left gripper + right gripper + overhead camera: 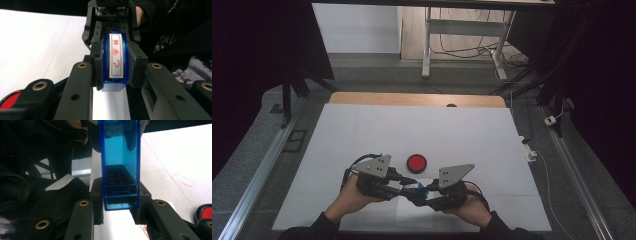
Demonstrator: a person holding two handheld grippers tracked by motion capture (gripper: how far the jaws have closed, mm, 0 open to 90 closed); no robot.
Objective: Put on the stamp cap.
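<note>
A clear blue stamp (416, 186) with a white label of red characters (117, 56) hangs just above the table near its front edge, held between both grippers. My left gripper (401, 190) comes in from the left and is shut on one end of the stamp (116, 75). Facing it from the right, my right gripper (424, 194) has its pads against the other end (120, 195), whose hollow blue body (120, 152) runs away toward the left gripper. Beyond the label, the right gripper's jaws flank the stamp.
A round red ink pad (416, 162) lies just beyond the grippers, also in the right gripper view as the red pad (206, 212). The white table cover (412, 130) carries a faint red stamp print (183, 180). A white paper sheet (412, 215) lies below the hands.
</note>
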